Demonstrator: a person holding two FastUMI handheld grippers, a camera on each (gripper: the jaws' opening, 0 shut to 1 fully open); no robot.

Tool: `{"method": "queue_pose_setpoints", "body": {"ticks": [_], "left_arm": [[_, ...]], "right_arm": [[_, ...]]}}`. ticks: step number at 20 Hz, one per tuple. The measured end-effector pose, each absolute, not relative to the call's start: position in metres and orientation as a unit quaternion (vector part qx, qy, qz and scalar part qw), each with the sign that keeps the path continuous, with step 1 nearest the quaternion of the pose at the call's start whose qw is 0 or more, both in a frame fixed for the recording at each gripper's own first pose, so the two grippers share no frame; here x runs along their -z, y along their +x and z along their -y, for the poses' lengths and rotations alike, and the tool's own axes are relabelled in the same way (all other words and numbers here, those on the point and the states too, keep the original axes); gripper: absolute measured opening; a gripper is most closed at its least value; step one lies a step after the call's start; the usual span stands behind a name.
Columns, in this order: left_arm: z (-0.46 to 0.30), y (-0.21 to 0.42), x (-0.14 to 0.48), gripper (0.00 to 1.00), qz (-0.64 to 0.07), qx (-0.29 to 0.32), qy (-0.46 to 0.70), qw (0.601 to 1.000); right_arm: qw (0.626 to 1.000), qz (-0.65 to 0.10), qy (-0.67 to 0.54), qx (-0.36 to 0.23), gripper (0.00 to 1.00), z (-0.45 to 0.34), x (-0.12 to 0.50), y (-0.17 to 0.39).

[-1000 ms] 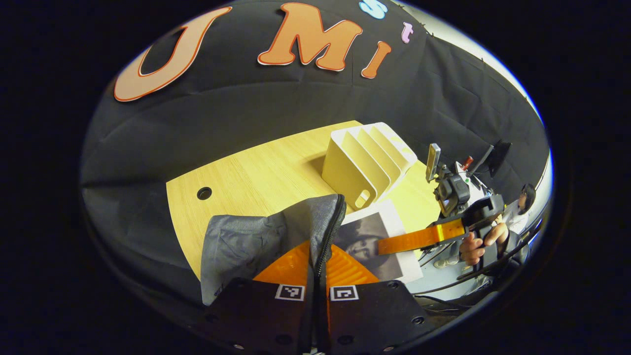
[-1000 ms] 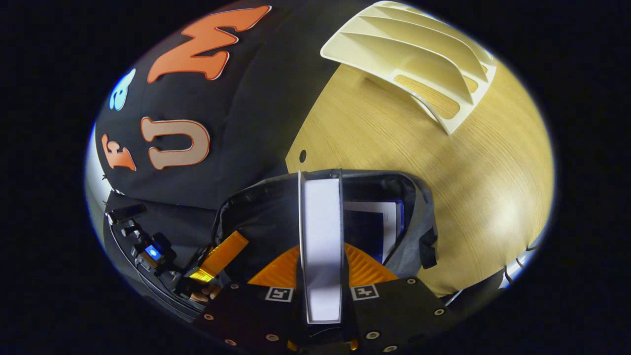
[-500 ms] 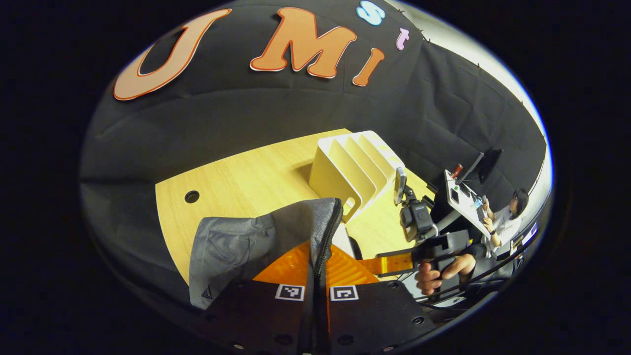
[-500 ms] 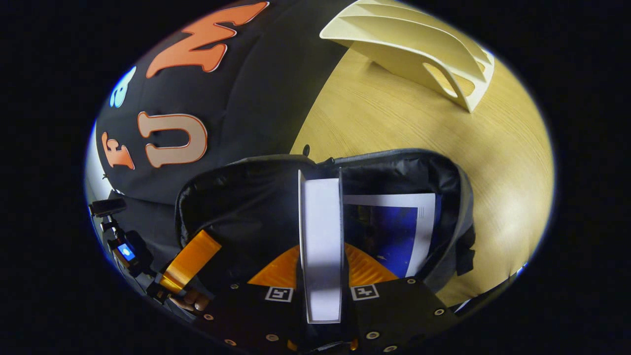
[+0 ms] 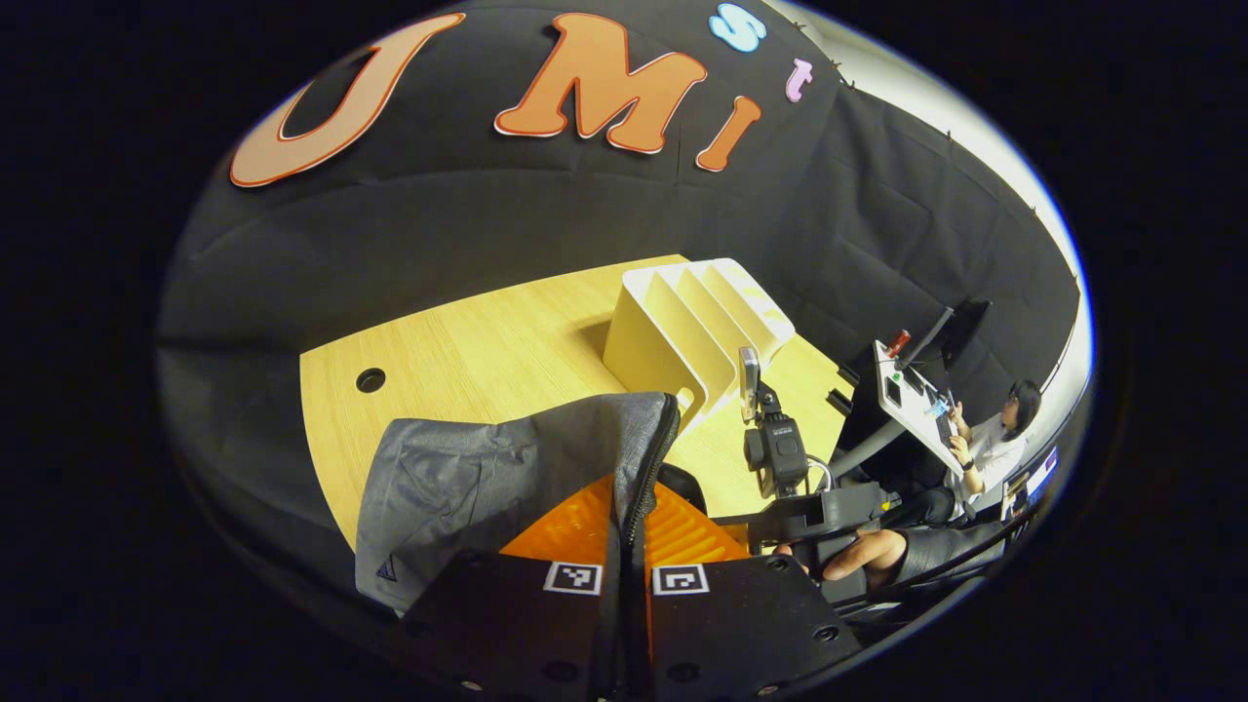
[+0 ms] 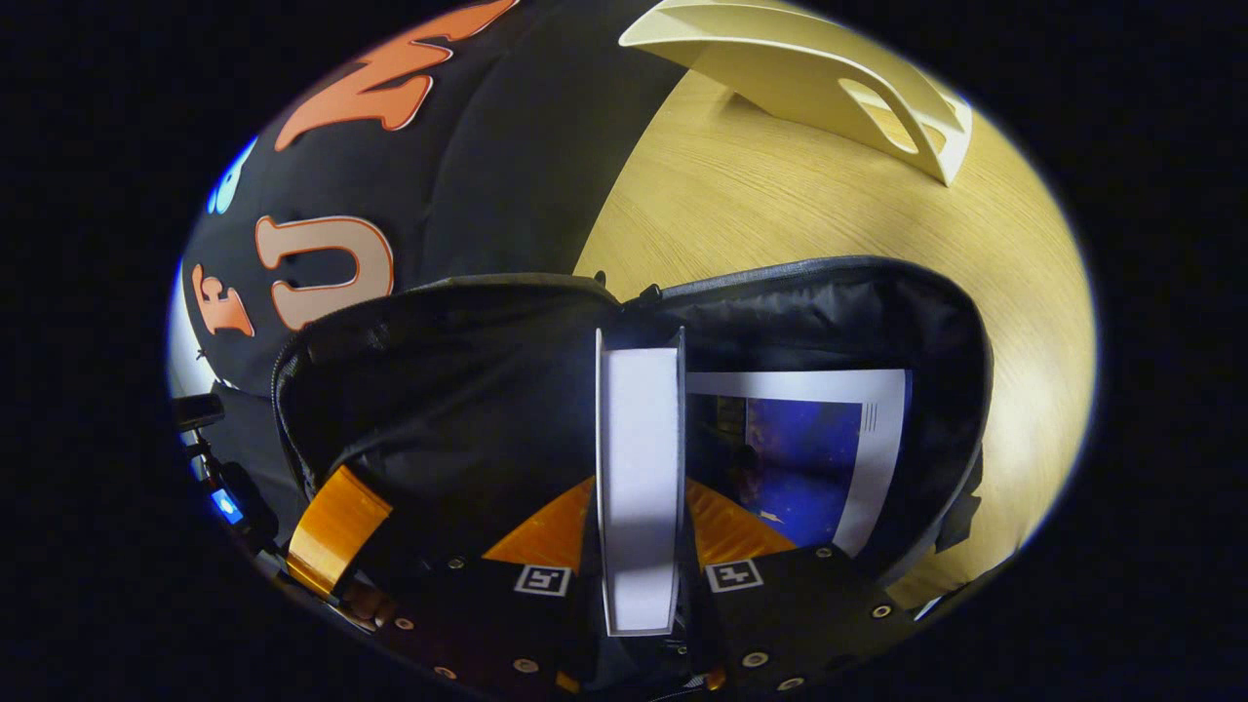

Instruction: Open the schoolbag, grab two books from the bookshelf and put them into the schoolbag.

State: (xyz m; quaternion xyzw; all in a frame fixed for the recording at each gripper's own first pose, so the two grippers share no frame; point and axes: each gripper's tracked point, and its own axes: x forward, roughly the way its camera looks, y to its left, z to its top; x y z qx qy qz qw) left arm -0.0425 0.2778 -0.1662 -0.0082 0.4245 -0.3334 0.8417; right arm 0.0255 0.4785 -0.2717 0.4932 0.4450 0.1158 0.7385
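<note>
The grey schoolbag (image 5: 487, 473) stands on the wooden table (image 5: 468, 341), and my left gripper (image 5: 631, 507) is shut on its zipper edge, holding the mouth wide. In the right gripper view the schoolbag (image 6: 468, 380) gapes open with its dark lining showing. My right gripper (image 6: 639, 512) is shut on a white-edged book (image 6: 639, 439), held upright inside the opening. A blue-covered book (image 6: 809, 453) lies in the bag to its right. The cream bookshelf (image 5: 692, 327) stands behind the bag with bare slots.
A hand (image 5: 863, 551) holds the right gripper's body (image 5: 809, 507) just right of the bag. The left gripper's finger (image 6: 336, 526) shows at the bag's left rim. The bookshelf (image 6: 809, 68) sits far on the table (image 6: 780, 205). A person sits at a desk beyond.
My right gripper has gone down with the white-edged book into the bag's mouth, which now looms larger. The left gripper has kept its hold on the zipper edge.
</note>
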Motion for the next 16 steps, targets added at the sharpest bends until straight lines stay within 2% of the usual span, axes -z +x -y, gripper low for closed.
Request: {"method": "queue_pose_setpoints", "body": {"ticks": [2,4,5,7,8,9,10,12,16], "left_arm": [[-0.285,-0.043,0.169,0.05,-0.422,0.321,-0.004,0.848],[-0.284,-0.047,0.172,0.05,-0.42,0.312,0.0,0.852],[-0.283,-0.049,0.174,0.05,-0.42,0.307,0.003,0.854],[-0.278,-0.051,0.18,0.06,-0.423,0.296,0.008,0.856],[-0.275,-0.052,0.182,0.05,-0.426,0.29,0.01,0.857],[-0.272,-0.054,0.185,0.06,-0.427,0.284,0.011,0.858],[-0.268,-0.055,0.186,0.06,-0.43,0.278,0.009,0.859],[-0.261,-0.062,0.188,0.1,-0.43,0.265,0.007,0.863],[-0.245,-0.08,0.196,0.37,-0.437,0.255,0.003,0.863]], "right_arm": [[0.759,-0.454,0.453,-0.108,0.43,-0.467,0.274,0.018],[0.772,-0.462,0.424,-0.099,0.53,-0.457,0.276,0.013],[0.775,-0.464,0.417,-0.099,0.62,-0.452,0.278,0.01],[0.771,-0.472,0.414,-0.104,0.66,-0.444,0.277,0.002],[0.77,-0.47,0.417,-0.111,0.57,-0.442,0.274,0.001],[0.771,-0.464,0.42,-0.118,0.76,-0.437,0.268,0.001],[0.774,-0.46,0.417,-0.12,0.77,-0.431,0.266,0.002],[0.78,-0.464,0.402,-0.12,0.8,-0.417,0.266,-0.002],[0.786,-0.466,0.387,-0.127,0.81,-0.395,0.261,-0.006]]}}
